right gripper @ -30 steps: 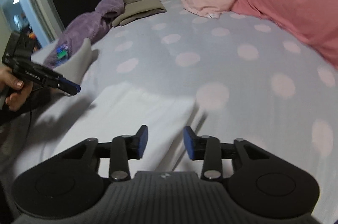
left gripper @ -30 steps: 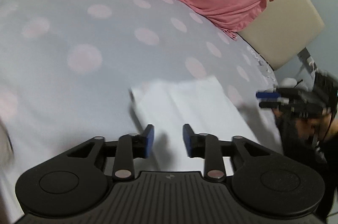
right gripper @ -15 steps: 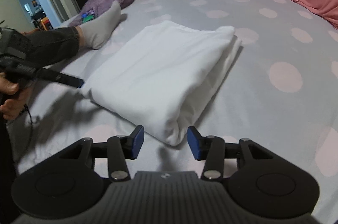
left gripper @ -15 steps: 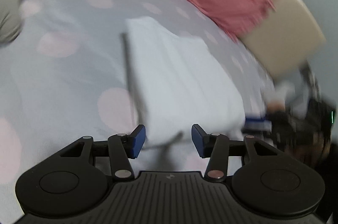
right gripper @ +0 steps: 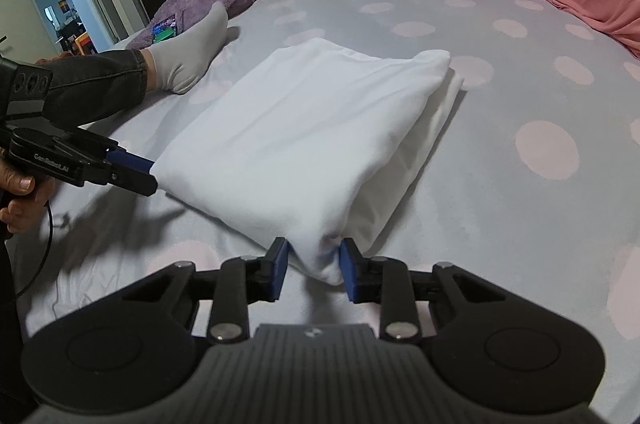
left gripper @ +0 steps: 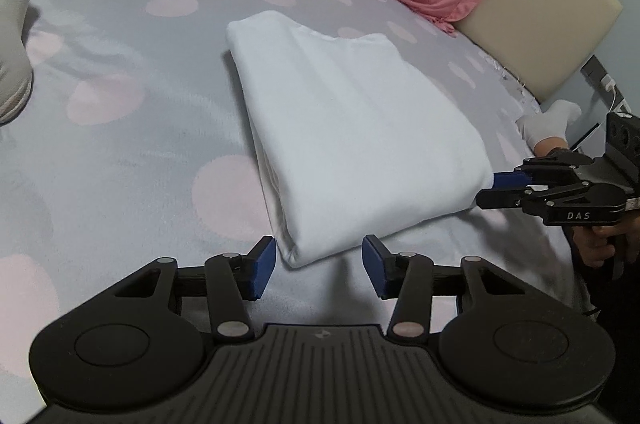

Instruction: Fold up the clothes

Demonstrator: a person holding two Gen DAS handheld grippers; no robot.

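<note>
L tool (left gripper: 319, 266) jaws wide apart, R tool (right gripper: 313, 266) jaws narrower, part-open, both low, level

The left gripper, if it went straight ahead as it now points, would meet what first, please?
Most likely the near corner of the folded white garment, which lies just ahead between the open fingers of the left gripper; exact depth is unclear.
</note>
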